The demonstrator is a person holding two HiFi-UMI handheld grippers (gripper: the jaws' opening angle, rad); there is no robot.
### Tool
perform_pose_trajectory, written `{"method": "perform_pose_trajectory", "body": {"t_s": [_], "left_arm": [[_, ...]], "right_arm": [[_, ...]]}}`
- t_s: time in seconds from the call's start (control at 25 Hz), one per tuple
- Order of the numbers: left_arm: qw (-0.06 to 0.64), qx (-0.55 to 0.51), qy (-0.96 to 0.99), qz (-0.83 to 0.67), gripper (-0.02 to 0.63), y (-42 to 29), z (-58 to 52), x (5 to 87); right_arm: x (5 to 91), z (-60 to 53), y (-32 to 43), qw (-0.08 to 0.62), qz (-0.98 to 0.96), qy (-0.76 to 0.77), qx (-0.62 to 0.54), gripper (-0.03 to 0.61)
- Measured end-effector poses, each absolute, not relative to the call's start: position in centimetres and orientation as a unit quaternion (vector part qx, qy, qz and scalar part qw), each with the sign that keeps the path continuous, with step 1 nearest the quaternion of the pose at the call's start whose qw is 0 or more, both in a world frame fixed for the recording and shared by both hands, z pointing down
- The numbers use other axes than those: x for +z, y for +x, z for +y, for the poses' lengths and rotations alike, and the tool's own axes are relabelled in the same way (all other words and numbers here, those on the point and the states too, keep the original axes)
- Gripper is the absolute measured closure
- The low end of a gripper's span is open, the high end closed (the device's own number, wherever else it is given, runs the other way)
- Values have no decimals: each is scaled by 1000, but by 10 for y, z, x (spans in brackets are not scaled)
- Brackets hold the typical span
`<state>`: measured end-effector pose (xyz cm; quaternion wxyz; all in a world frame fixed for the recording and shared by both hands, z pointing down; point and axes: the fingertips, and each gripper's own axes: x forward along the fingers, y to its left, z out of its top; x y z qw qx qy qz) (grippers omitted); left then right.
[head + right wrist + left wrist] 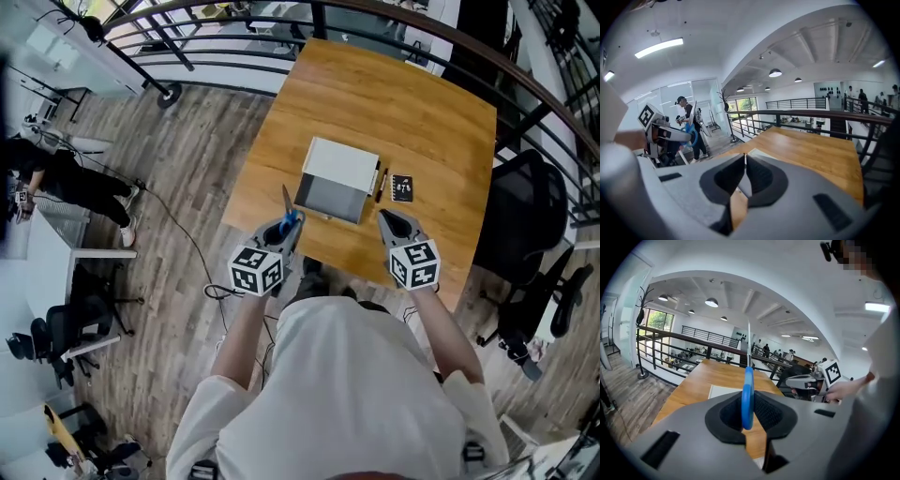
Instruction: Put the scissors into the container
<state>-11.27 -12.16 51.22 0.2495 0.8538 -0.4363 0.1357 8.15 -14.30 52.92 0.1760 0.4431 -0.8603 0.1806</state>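
My left gripper (284,229) is shut on the blue handle of the scissors (288,208), and their blades point up and away from me. It hovers at the table's near edge, just left of the white-topped grey box container (337,178). In the left gripper view the blue handle (747,390) stands edge-on between the pads, the thin blade rises above it, and the container's top (723,391) lies beyond. My right gripper (397,225) is shut with nothing in it, near the container's right front corner. Its jaws meet at the tips (745,160).
A dark pen (381,184) and a small black card (401,187) lie right of the container on the wooden table (422,112). A railing (281,11) runs behind the table. A black office chair (530,211) stands at the right. A person stands far left on the floor.
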Motion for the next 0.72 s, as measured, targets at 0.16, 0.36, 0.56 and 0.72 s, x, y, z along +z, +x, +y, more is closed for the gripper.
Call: {"method": "perform_pose_trajectory", "body": {"t_s": [0.16,0.36,0.56,0.72], "left_arm": [[249,152,862,-414,572,-126,-152,522],[250,173,874,-379,572,-136,-181,539],[234,202,886,-347,572,-140,-207,557],[224,227,893,-317,572,-140,-222,576]], "right_arm": [[534,-163,72,182,-848,462,184,569],[545,-177,65,192,-828,488,197,569],[553,-187,55,200,-810,511,207,569],[564,-193,50,203,-795,528,217,569]]}}
